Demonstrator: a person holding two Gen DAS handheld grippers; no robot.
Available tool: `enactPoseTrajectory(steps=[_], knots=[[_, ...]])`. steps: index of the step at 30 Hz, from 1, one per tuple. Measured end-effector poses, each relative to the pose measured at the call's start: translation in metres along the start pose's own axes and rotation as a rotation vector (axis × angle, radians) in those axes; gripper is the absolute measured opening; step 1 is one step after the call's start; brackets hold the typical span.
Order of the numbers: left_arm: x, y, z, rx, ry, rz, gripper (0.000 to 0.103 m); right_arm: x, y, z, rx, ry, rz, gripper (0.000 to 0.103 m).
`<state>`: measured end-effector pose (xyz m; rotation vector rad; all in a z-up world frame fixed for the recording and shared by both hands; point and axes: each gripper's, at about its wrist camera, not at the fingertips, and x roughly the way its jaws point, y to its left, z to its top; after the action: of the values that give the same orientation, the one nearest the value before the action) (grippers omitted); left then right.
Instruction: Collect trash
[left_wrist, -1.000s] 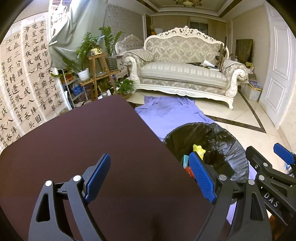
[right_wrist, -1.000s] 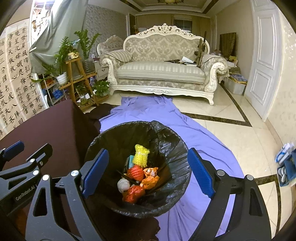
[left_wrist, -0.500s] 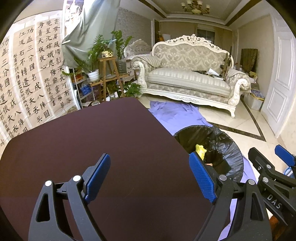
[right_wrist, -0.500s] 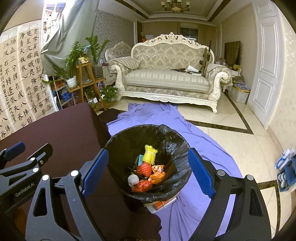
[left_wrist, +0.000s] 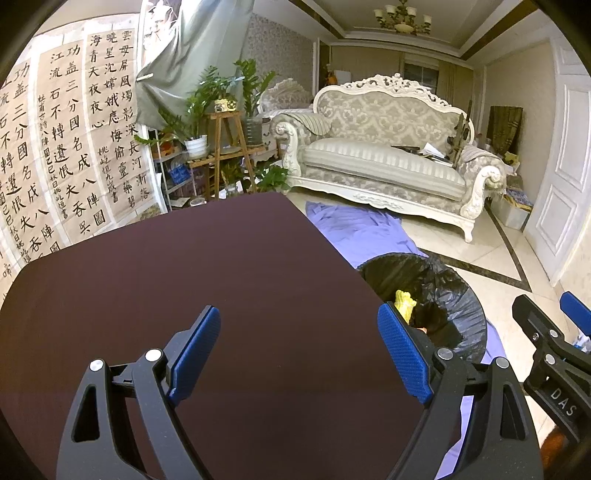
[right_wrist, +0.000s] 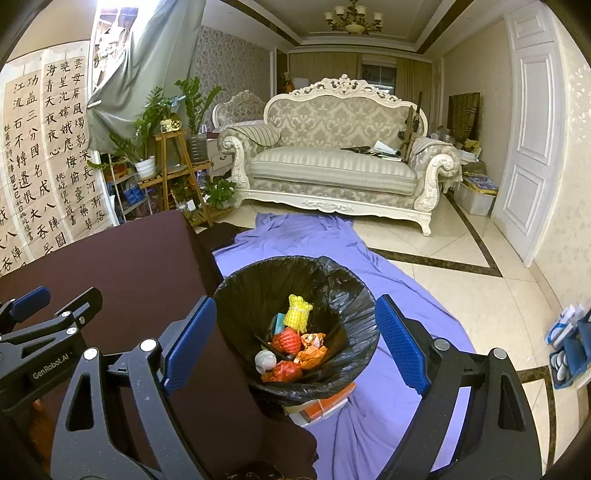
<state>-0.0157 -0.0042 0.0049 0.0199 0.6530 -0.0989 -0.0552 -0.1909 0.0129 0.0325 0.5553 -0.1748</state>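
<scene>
Two grippers are in view, and both stand wide apart with nothing between the pads. The left gripper (left_wrist: 299, 354) hangs over the dark table (left_wrist: 184, 280), which fills the lower left of its view and carries no object that I can see. The right gripper (right_wrist: 295, 341) looks down into the bin (right_wrist: 354, 295), lined with a black bag, at the lower centre of its view. The bin stands on the purple cloth (right_wrist: 399, 280) just beside the table edge.

All the trash I can find is already inside the bin: a yellow foam net (right_wrist: 298, 313), two red nets (right_wrist: 285, 341), a white ball (right_wrist: 265, 361) and orange wrappers (right_wrist: 312, 349), lying together at the bottom. In the left view only the yellow net (left_wrist: 405, 301) shows over the rim.

I judge the collecting is nearly or fully finished. To do this step well, the person should first look over the table and the floor around the cloth for any piece left. If nothing remains, keep both grippers released and clear of the bag rim, because the thin plastic catches easily on the pads. If the bag must be closed next, take opposite sides of the rim, one gripper each, and lift evenly.
</scene>
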Motion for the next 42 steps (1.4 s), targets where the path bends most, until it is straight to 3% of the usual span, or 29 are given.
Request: enactPoseTrajectory(steps=[42], knots=[[-0.0019, -0.0009, 0.0015, -0.007, 0.0, -0.006, 0.084, -0.0006, -0.0024, -0.0013, 0.003, -0.003, -0.003, 0.085]])
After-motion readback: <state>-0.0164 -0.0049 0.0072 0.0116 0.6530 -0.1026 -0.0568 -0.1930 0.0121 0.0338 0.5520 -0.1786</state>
